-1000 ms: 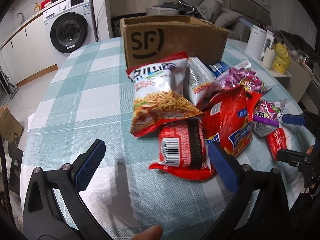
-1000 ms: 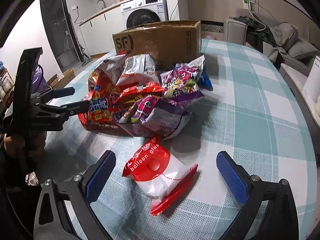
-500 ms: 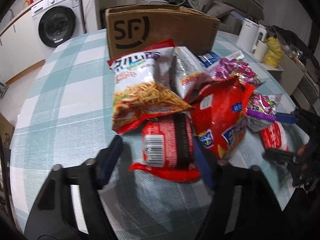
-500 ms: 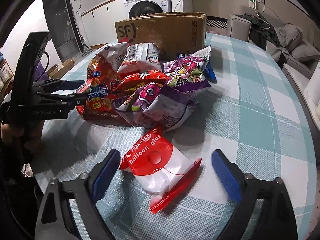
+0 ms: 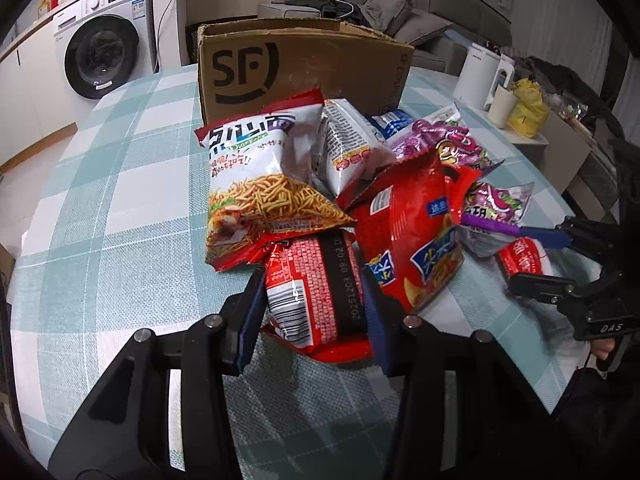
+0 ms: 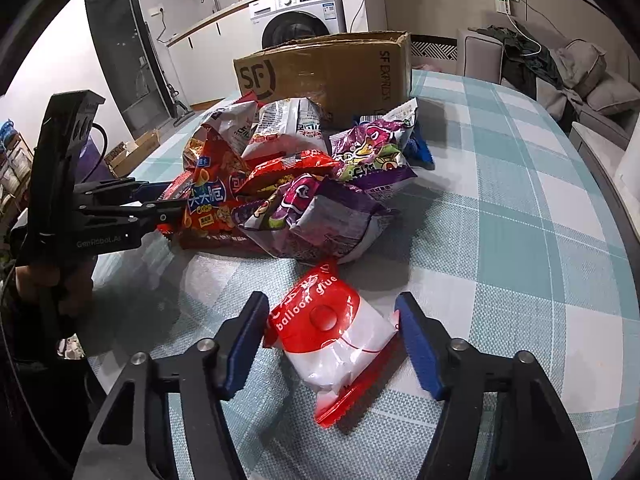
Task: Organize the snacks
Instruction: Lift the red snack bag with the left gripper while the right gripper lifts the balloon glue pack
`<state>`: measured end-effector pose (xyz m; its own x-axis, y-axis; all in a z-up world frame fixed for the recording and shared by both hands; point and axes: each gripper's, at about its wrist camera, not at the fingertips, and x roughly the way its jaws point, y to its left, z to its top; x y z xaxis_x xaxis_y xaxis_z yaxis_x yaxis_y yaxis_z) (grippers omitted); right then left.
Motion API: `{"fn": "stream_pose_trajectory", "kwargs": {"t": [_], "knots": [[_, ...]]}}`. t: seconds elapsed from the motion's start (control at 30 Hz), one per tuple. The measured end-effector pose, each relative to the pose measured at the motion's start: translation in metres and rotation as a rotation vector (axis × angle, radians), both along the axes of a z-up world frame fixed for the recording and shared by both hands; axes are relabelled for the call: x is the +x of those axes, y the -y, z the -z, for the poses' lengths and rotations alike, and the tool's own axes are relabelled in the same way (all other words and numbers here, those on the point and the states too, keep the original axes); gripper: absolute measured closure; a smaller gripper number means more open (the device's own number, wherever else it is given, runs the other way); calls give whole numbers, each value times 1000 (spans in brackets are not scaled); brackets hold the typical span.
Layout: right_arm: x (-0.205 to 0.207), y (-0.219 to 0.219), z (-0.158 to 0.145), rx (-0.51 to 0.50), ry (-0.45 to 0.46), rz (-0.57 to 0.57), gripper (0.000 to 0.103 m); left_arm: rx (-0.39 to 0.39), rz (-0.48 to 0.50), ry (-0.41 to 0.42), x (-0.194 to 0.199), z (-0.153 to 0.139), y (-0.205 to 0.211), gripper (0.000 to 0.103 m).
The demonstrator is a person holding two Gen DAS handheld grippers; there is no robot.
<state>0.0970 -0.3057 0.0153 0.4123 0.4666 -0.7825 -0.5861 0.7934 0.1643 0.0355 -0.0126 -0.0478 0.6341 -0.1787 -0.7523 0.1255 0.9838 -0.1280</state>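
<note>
On the checked bench (image 5: 120,200), before the box (image 5: 304,68), a red packet (image 5: 316,292) is pinched by the left hand-held gripper (image 5: 312,312), while the right hand-held gripper (image 6: 332,344), half spread and just closing, brackets the glue bag (image 6: 332,336); lifting into the box is judged next.

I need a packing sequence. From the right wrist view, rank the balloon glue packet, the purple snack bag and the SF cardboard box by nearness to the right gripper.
1. Balloon glue packet, between the jaws of the right gripper.
2. Purple snack bag, just beyond, front of the pile.
3. SF cardboard box, behind the pile.
</note>
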Motion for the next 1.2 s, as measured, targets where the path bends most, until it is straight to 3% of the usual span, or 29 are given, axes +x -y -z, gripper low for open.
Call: {"fn": "stream_pose_trajectory", "kwargs": {"t": [0.07,0.27,1.2], "knots": [[-1,2,-1,11,-1,0,43,-4,1,7,-3,-2,0,61],[-3,8,-5,41,10,-2,46,-14,2,38,-14,-10,0,61],[-23,7,-68,158,181,-18,47,-35,6,187,-41,-67,1,61]]}}
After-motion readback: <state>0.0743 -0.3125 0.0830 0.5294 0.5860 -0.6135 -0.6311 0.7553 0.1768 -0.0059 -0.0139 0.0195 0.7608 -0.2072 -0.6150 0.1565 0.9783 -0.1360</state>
